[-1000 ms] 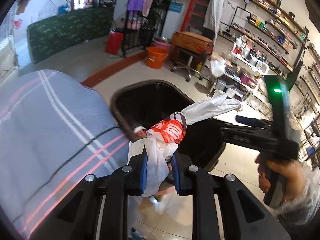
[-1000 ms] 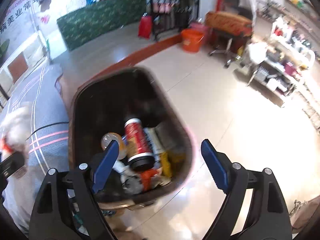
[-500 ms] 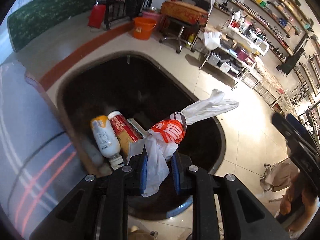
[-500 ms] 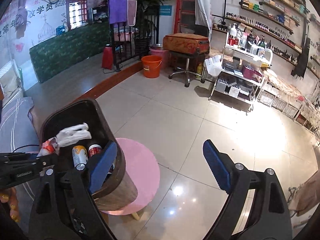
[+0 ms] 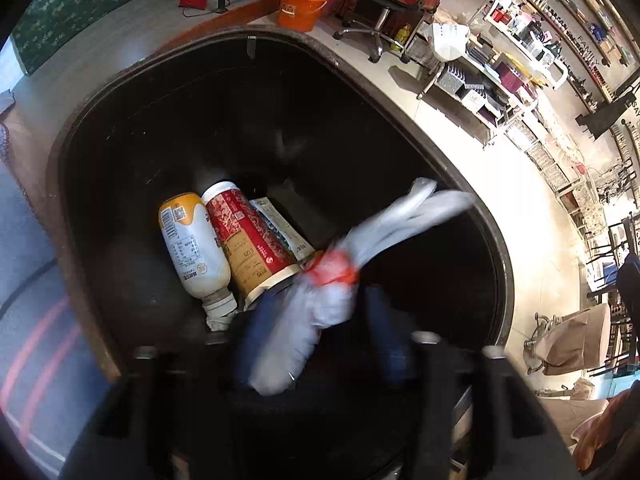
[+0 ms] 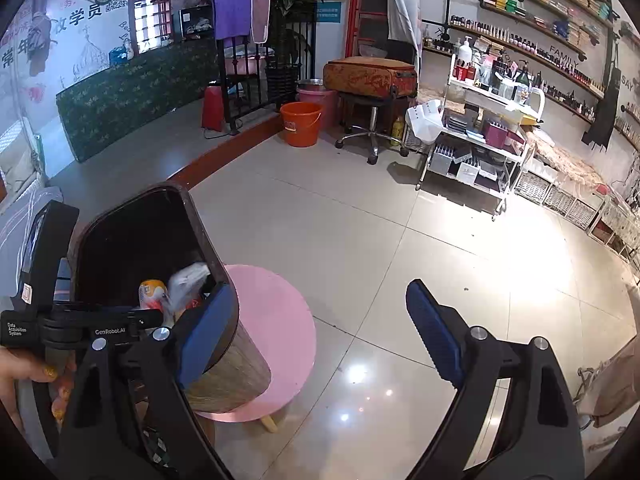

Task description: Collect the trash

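A dark trash bin (image 5: 460, 184) fills the left wrist view; it also shows in the right wrist view (image 6: 120, 240) on a pink stool (image 6: 280, 320). My left gripper (image 5: 320, 336) hangs over the bin with its jaws spread, blurred. A white plastic bag with a red print (image 5: 328, 292) sits between the fingers, apparently loose and blurred. Inside the bin lie a white bottle with an orange top (image 5: 192, 248), a red cylindrical can (image 5: 248, 240) and a paper packet (image 5: 280, 228). My right gripper (image 6: 316, 332) is open and empty, to the right of the bin.
A striped grey cloth (image 5: 24, 320) lies left of the bin. Farther off stand an orange bucket (image 6: 300, 124), a swivel stool with an orange case (image 6: 370, 76), a white trolley of bottles (image 6: 480, 136) and wall shelves. A brown bag (image 5: 568, 340) sits on the tiled floor.
My left gripper has moved down over the bin mouth and its jaws have opened around the bag, which is now blurred with motion. My right gripper has pulled back and stayed open.
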{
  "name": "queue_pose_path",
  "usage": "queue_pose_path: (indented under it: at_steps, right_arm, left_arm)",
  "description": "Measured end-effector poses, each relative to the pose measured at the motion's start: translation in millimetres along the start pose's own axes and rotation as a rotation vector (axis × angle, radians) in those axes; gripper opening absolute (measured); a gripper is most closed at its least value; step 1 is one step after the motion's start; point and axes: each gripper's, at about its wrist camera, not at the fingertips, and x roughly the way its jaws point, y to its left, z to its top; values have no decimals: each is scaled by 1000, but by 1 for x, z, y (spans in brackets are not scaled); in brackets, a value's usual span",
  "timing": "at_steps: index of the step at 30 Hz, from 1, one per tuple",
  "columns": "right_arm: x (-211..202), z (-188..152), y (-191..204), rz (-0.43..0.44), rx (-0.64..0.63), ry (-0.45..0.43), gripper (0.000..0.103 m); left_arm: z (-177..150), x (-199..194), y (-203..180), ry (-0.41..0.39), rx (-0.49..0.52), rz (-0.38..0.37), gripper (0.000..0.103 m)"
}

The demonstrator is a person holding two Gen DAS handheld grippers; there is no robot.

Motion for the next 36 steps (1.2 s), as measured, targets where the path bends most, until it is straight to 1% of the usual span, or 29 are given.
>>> queue_pose_path:
  at_steps: [1, 4, 6, 7, 10, 12, 14, 16, 18, 20, 24, 25, 27, 29, 30, 31, 33, 36]
  right_arm:
    - [-1, 0, 1, 1, 5, 0, 87]
    - [-1, 2, -2, 0, 22, 5, 89]
    - [-2, 2, -4, -2, 35, 5, 92]
    - [-4, 3, -5, -6, 39, -5, 92]
    - [-9, 6, -5, -30, 39, -33, 93]
    - [-14, 10, -7, -53, 48, -46, 93]
    - [-21, 12, -10, -40, 72, -64, 94]
    - [-29, 15, -10, -39, 81, -84, 98]
    - [-38, 16, -2, -34, 64, -104, 98]
    - [-47, 16, 7, -31, 63, -118, 98]
    - [-69, 10, 31, 34, 57, -147, 98]
    - [-76, 8, 43, 55, 43, -152, 98]
    - [-86, 6, 57, 64, 24, -172, 98]
    - [-103, -2, 77, 97, 6, -225, 98]
    - [-109, -5, 84, 110, 0, -245, 98]
    - [-119, -10, 95, 122, -6, -278, 98]
    - [-134, -18, 111, 118, -17, -322, 98]
    - [-159, -36, 131, 157, -12, -386, 98]
  left_arm:
    - [2, -2, 0, -10, 3, -4, 72]
    - [2, -7, -4, -33, 27, -19, 80]
    - [-2, -15, -6, -54, 35, -15, 81]
    - [-3, -19, -7, -67, 38, -19, 81]
    - [-9, -39, -10, -135, 49, -6, 84]
    - [-13, -53, -16, -176, 69, -12, 86]
    - [-23, -73, -21, -235, 90, 1, 88]
    - [-32, -91, -24, -296, 112, 10, 93]
    - [-43, -109, -23, -360, 115, 36, 98]
    - [-57, -131, -20, -430, 113, 57, 98]
    - [-87, -169, -4, -552, 88, 152, 98]
    - [-95, -179, 3, -575, 73, 167, 98]
    - [-110, -194, 15, -604, 41, 203, 98]
    - [-125, -210, 25, -644, -3, 297, 98]
    - [-134, -219, 32, -671, -19, 331, 98]
    - [-140, -225, 36, -686, -31, 344, 98]
    - [-158, -240, 46, -718, -71, 368, 98]
    - [-183, -255, 55, -758, -113, 400, 98]
